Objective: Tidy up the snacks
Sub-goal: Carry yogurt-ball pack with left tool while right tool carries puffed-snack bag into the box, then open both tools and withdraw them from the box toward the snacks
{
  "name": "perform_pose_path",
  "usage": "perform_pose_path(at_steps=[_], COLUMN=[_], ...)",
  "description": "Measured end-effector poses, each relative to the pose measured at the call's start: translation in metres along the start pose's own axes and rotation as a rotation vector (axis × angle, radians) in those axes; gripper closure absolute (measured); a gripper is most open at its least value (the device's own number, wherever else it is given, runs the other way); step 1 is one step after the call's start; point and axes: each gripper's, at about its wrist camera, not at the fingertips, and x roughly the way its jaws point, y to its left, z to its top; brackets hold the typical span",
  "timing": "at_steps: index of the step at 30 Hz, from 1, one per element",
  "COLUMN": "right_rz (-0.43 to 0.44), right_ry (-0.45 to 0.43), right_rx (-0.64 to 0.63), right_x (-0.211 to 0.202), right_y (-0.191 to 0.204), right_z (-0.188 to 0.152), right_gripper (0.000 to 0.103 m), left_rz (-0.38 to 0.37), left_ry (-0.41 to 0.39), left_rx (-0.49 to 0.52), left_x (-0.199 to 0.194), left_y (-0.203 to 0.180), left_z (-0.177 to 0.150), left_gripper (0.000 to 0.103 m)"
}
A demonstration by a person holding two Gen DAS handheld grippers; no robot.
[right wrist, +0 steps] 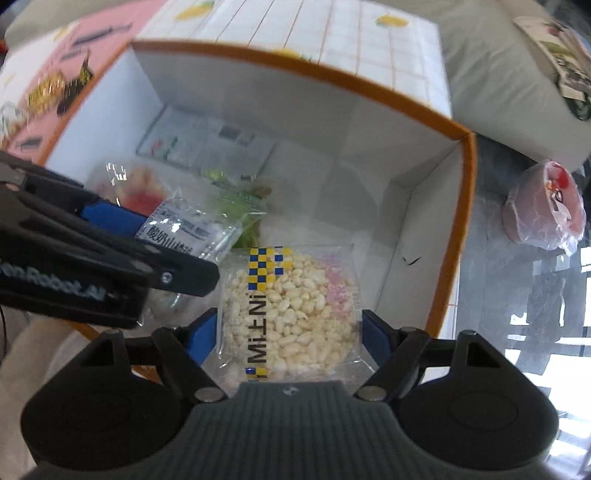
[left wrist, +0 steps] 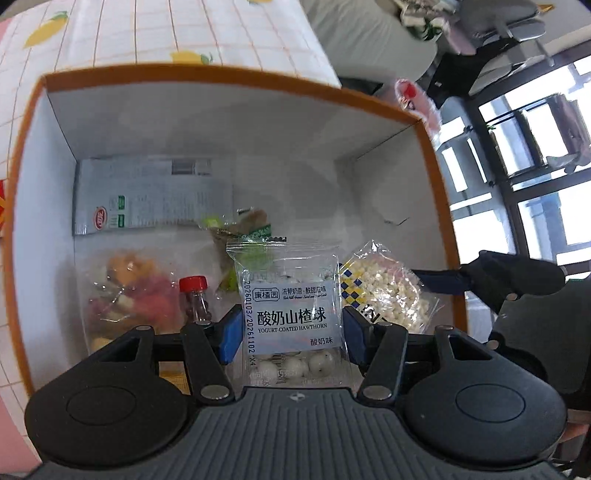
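A lemon-print tablecloth (left wrist: 207, 33) fills the upper left, while bright dark-framed windows (left wrist: 535, 177) stand at the right edge.

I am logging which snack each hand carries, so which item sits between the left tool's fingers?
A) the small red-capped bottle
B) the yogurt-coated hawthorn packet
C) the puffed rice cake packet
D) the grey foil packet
B: in the left wrist view the left tool has its blue pads against both sides of the yogurt-coated hawthorn packet, while the right tool holds the puffed rice cake packet.
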Motion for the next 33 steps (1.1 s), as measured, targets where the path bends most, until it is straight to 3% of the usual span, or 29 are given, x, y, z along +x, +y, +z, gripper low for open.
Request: perform_pose_path(at_steps=[12,25,33], right_rz=[-0.006,-0.010,-0.014], right_ry=[0.140,0.167,0.150], right_rx=[-0.102,-0.104,-0.054], right_x=[0.034,0.039,0.021], right_y=[0.007,0.013,0.011], right_z=[0.020,0.023,0.019], right_gripper=[0.025,0.024,0.024], left_rz=[0.014,-0.029,-0.049], left_ry=[0.062,0.051,0.005], left_rx=[-0.033,0.004,0.013], left_x=[0.018,-0.006,-0.041], left_y=[0.005,0.004,0.000], left_z=[0.005,0.000,-0.006], left_gripper=[0.035,0.032,0.032])
